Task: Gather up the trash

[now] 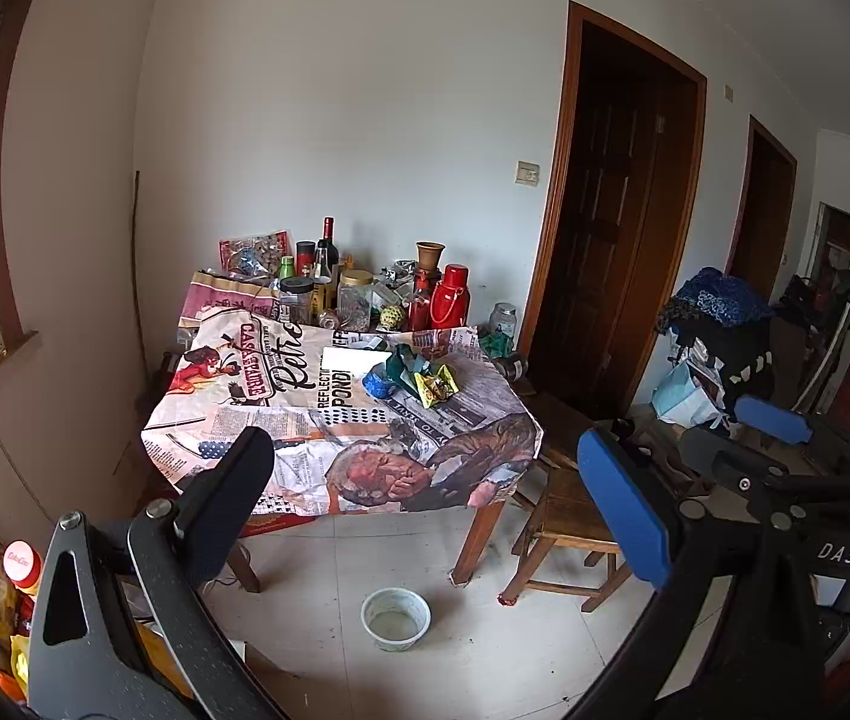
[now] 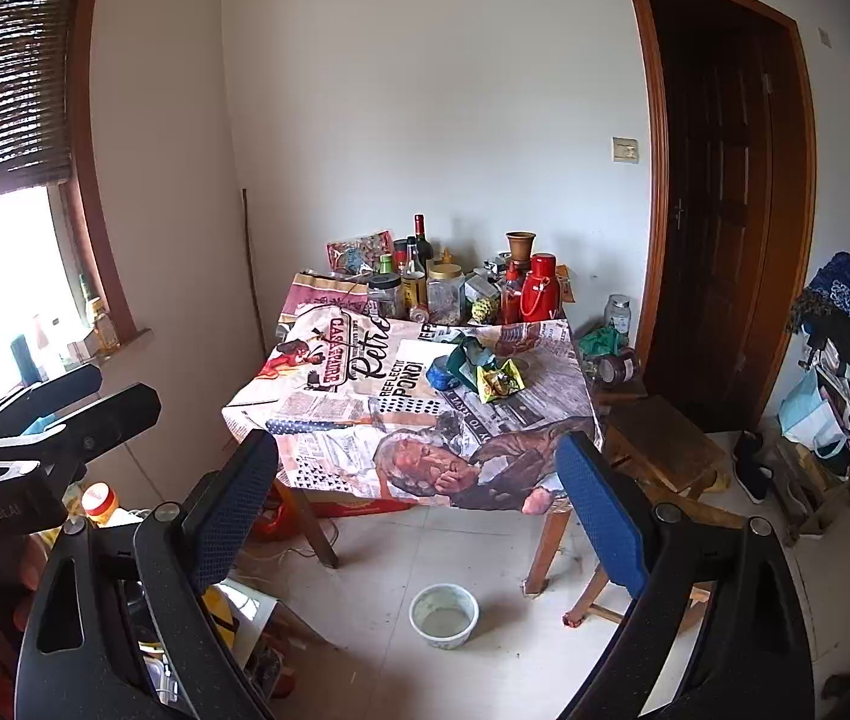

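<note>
Both the left claw (image 1: 425, 480) and the right claw (image 2: 419, 480) are wide apart and hold nothing, well away from the crumpled wrappers (image 1: 419, 378) lying on the tabletop (image 1: 281, 414) near 1 white paper (image 1: 356, 359).

Crumpled wrappers (image 1: 425, 381) — cluttered table (image 1: 281, 420)

Home dining corner, cluttered table (image 1: 281, 420), stool (image 1: 569, 516)
</note>
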{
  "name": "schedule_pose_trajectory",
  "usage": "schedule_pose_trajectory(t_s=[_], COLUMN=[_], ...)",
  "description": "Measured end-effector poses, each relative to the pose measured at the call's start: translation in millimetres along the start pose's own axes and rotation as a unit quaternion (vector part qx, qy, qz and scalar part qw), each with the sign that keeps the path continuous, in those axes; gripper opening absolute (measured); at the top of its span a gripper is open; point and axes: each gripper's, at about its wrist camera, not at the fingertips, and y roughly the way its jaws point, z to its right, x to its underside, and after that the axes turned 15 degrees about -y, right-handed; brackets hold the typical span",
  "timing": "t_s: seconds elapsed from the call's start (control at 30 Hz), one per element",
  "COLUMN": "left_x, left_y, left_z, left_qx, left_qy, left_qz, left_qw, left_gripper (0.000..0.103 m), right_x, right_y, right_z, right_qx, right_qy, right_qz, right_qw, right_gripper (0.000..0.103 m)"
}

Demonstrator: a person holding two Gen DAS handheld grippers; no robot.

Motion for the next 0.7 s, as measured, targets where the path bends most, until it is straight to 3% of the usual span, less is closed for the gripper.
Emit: schedule_pose_trajectory(t_s=[0.7], left_x=[-0.9], left_y=[3.0], left_z=[4.4], left_qx=[0.001], left_qy=[-0.001], left_qz=[0.000], left_qw=[1.0000], left_gripper=[0.102], right_x=[-3.1], right_y=[-2.5], right_z=[3.4], right_qx=[-0.010], right_qy=[-0.003], right_qz=[0.007], right_qw=[1.000], right_gripper=[0.093])
